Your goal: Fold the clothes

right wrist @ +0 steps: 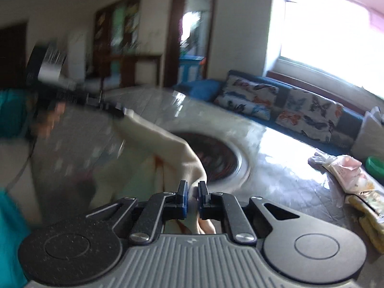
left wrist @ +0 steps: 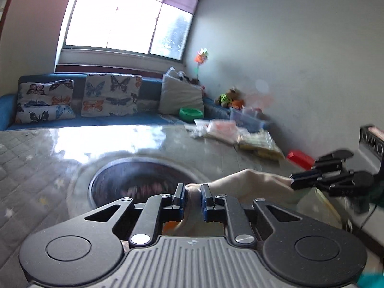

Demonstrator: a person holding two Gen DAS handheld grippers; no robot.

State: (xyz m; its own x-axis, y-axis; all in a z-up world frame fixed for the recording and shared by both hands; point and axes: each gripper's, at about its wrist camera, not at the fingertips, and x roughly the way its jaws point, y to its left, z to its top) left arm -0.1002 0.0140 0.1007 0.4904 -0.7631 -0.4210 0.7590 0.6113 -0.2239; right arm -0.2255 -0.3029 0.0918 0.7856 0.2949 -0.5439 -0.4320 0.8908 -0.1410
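Your left gripper [left wrist: 194,195] is clenched on one edge of the cream garment [left wrist: 247,182]; the cloth spans, lifted above the glass-topped table [left wrist: 120,139], to your right gripper [right wrist: 192,193], likewise clamped on its far edge; the fabric looks light, soft and limp, so it should sag between grips; hold it at corners or seams, kept taut.

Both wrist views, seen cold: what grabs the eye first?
A cream garment stretched in the air between the two grippers: the left gripper pinches one end close to its camera, and the right gripper pinches the other. Under it, a dark round recess sits in the middle of the glossy table. Behind, butterfly cushions line a blue sofa below a bright window.
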